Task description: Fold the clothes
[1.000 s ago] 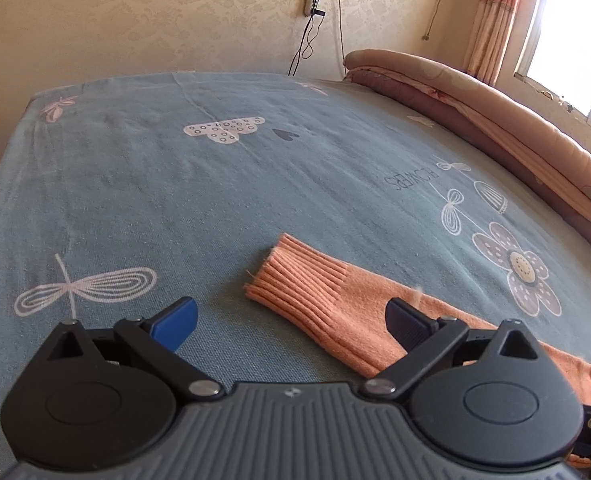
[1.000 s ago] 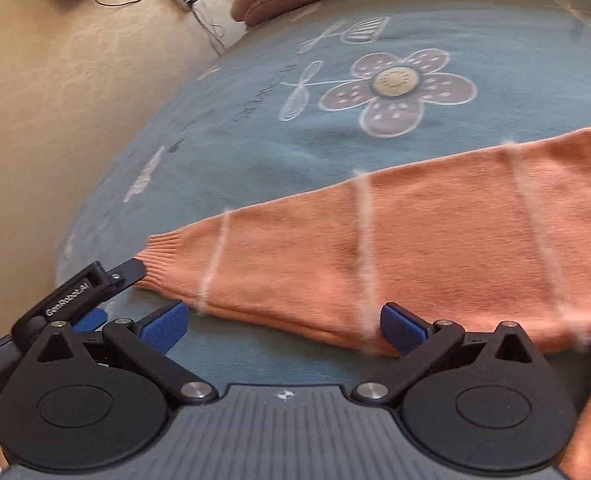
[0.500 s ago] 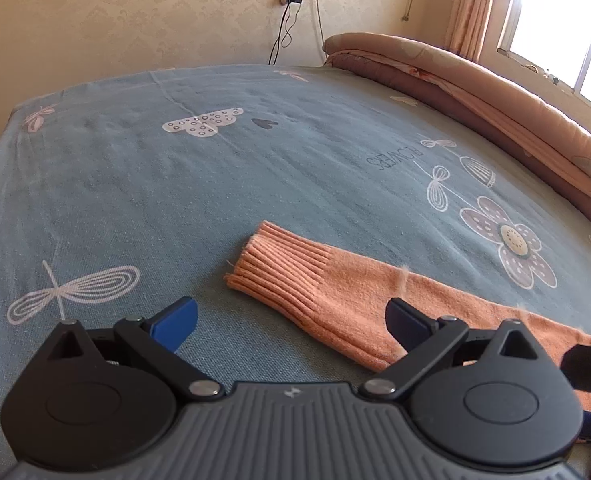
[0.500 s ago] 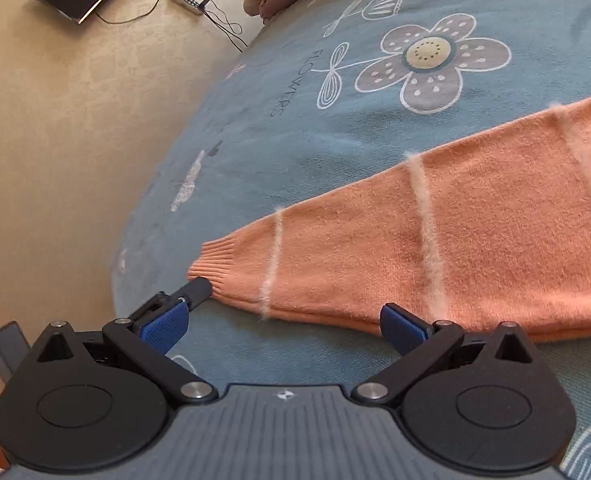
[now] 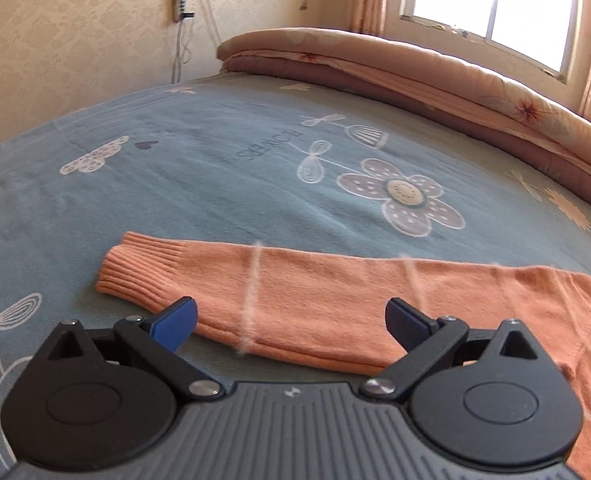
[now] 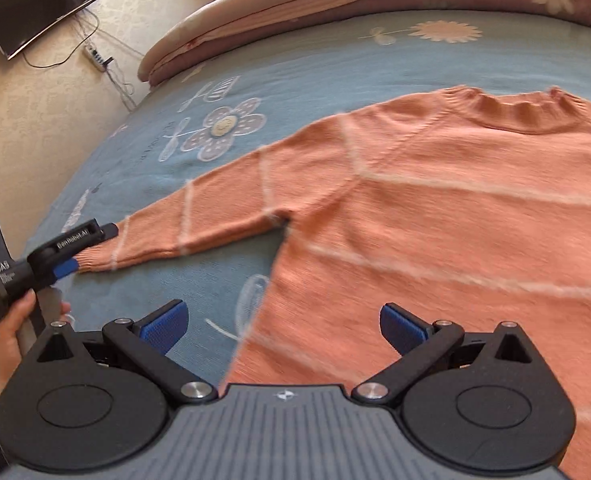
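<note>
Jaws spread wide on both the left gripper (image 5: 291,318) and the right gripper (image 6: 281,326), nothing held. Orange sweater (image 6: 435,216) spread flat on the blue bedsheet (image 5: 175,184), one sleeve stretched out sideways from its body. Left gripper hovering near that sleeve's ribbed cuff (image 5: 139,272); right one over the body's side edge below the armpit. Probably soft, light, limp knit: best pinched at cuff and side edge, liable to sag and stretch.
</note>
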### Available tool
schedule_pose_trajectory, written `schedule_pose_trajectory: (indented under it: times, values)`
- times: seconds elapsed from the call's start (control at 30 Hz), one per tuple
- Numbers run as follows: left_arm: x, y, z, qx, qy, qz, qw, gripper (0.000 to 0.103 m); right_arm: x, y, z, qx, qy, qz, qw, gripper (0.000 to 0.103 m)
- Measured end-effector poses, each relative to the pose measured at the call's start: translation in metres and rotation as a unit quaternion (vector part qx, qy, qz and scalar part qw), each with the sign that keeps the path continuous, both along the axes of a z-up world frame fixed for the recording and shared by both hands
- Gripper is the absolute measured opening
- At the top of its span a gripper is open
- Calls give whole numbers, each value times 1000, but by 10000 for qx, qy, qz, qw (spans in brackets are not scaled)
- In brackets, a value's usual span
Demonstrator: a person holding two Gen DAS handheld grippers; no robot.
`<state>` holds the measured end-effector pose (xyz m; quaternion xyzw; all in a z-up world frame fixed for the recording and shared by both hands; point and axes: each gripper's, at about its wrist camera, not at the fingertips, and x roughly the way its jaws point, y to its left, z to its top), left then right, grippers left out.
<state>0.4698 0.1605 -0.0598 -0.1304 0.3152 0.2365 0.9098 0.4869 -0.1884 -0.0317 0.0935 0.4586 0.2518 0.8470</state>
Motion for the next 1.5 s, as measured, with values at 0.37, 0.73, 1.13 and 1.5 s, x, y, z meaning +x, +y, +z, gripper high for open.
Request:
schedule_pose_trajectory:
  times: [0.37, 0.73, 1.13, 1.5]
  values:
    - [10, -104, 20, -244, -298, -1679, 9850, 100, -94, -126, -32, -404, -758, -444, 9953, 103]
    - [-17, -251, -4, -295, 460, -3604, 9312, 100, -105, -215, -16, 451, -1139, -1375, 9829, 103]
    - [-110, -240, -33, -1046, 1152, -3206, 9343, 102, -105, -273, -25, 1184, -443, -2142, 9686, 103]
    - [-119, -273, 2, -1310, 862, -3549, 9217, 102, -114, -285, -36, 1402, -77, -1899, 9717, 103]
